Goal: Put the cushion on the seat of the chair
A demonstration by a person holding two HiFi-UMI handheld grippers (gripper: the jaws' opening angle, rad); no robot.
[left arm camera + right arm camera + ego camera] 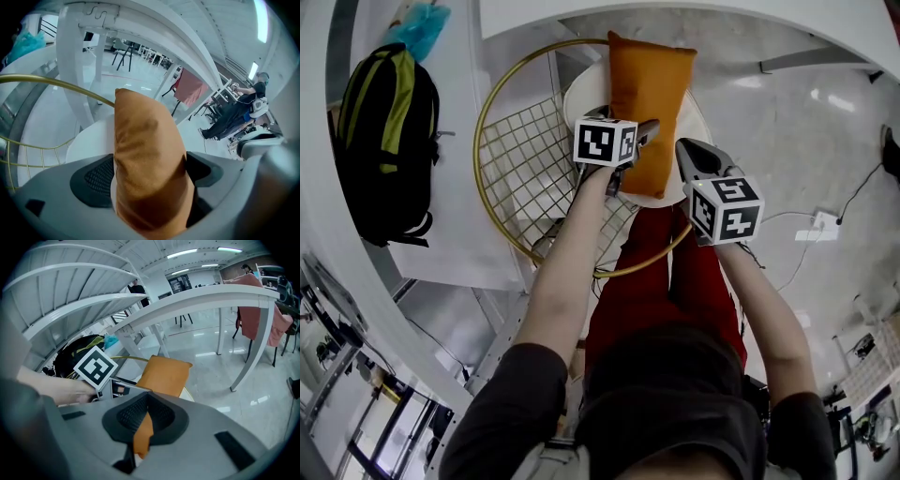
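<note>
Left gripper (630, 157), jaws wide around the plump orange fabric cushion (649, 84); right gripper (686, 155) tight on its thin corner

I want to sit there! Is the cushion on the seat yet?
On it: cushion lies along the white seat, corner in the right claw.

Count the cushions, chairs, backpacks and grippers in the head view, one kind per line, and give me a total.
cushion: 1
chair: 1
backpack: 1
grippers: 2, the left gripper and the right gripper
Total: 5
</note>
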